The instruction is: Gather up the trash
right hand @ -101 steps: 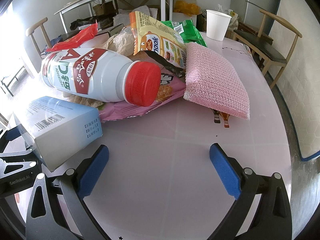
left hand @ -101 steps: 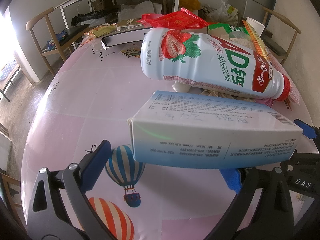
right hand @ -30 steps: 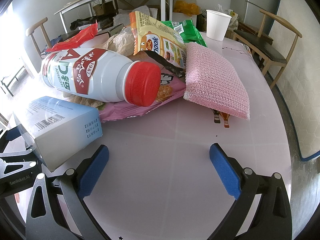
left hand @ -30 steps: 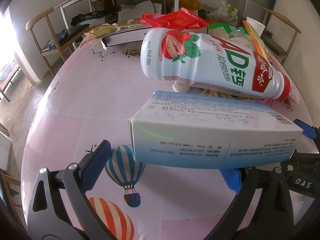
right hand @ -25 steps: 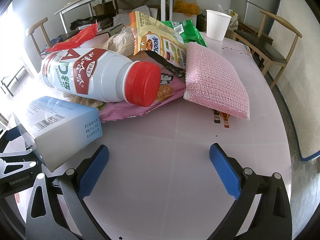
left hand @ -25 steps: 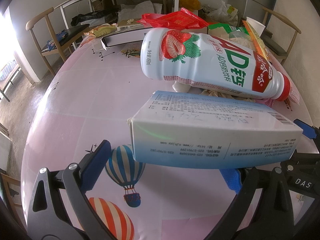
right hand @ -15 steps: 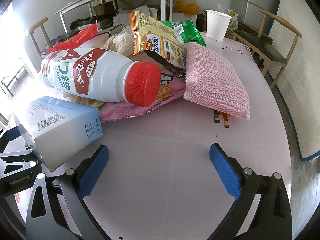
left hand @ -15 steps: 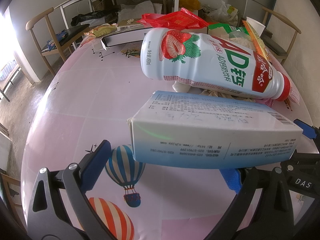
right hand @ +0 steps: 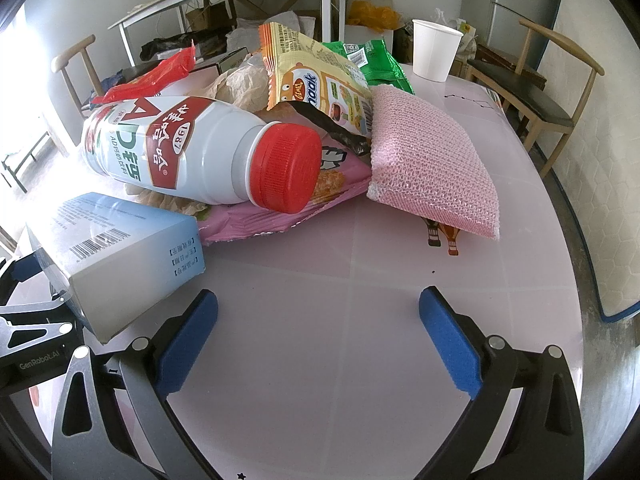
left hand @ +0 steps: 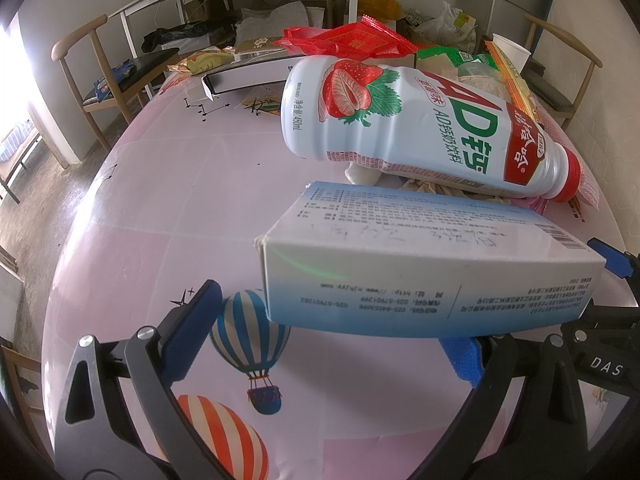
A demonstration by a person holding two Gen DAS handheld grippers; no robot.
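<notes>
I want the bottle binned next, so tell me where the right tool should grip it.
Grip the milk bottle at the narrow neck behind its red cap. It lies on its side atop wrappers, cap toward the open right tool, so come straight in, fingers either side.

I count 1 bottle (right hand: 192, 148) | 1 blue box (left hand: 420, 264) | 1 pink sponge (right hand: 428, 160) | 1 paper cup (right hand: 434, 54) | 2 chairs (left hand: 112, 76)

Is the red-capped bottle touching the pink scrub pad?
Apart. The right wrist view shows pink wrapper between the bottle cap and the scrub pad.
</notes>
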